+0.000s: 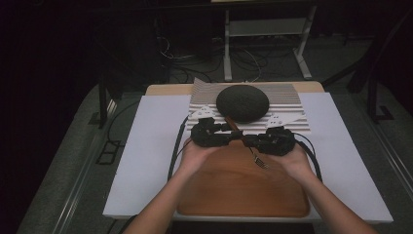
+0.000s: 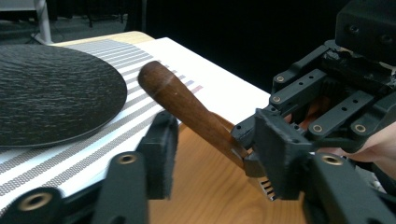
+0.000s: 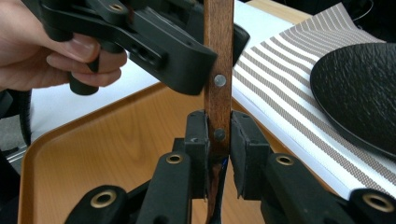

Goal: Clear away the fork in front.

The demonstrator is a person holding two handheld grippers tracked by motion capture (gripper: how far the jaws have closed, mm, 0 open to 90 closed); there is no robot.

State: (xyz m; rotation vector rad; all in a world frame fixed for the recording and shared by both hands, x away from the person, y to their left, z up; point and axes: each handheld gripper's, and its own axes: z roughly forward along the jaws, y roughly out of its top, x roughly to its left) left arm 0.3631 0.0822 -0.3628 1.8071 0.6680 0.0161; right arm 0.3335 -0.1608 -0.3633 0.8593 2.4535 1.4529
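Wooden-handled metal fork (image 1: pixel 246 142) hangs over the orange-brown wooden tray's (image 1: pixel 234 195) far edge — right gripper (image 3: pixel 218 140) clamps its handle, left gripper (image 2: pixel 215 140) apparently gapped around it.

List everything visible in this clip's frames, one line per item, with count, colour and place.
fork: one, brown wooden handle with rivets and metal tines, held above the tray between the two claws
tray: one, orange-brown wood, near edge of the table
plate: one, black, textured, round, on the striped mat behind the tray
striped mat: one, white with grey stripes, far side of the table
white sheet: one, covers the tabletop under tray and mat
left claw: one, black, jaws either side of the fork handle, not pressing
right claw: one, black, clamped on the handle near the tines
hands: two, gripping the claws from the bottom of the high view
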